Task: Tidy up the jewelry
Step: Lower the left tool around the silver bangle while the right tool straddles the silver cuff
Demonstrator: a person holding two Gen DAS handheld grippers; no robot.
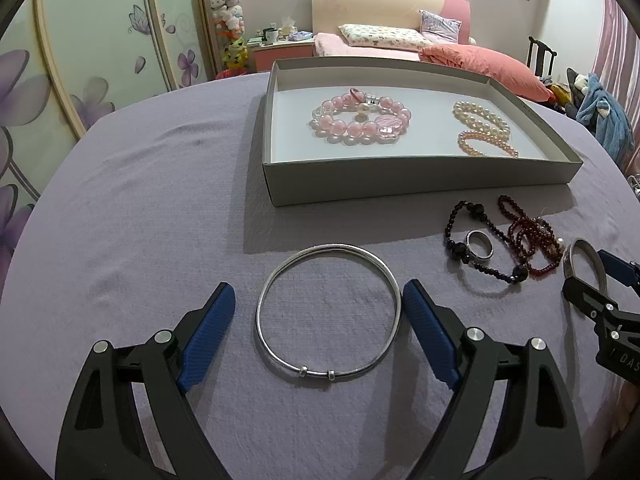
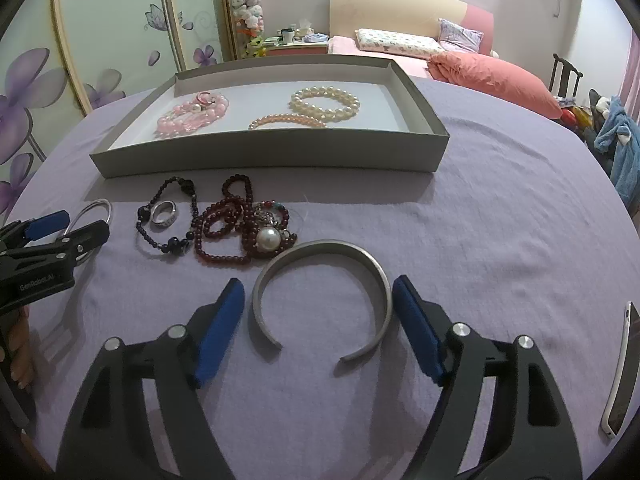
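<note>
My left gripper is open, its blue pads on either side of a thin silver bangle lying flat on the purple cloth. My right gripper is open around a wide grey open cuff. The grey box holds a pink bead bracelet, a white pearl bracelet and a peach pearl bracelet. On the cloth lie a black bead bracelet, a silver ring and a dark red bead string with a large pearl.
The round table has a purple cloth. A phone lies at the right edge in the right wrist view. A bed, a wardrobe and a chair stand behind the table.
</note>
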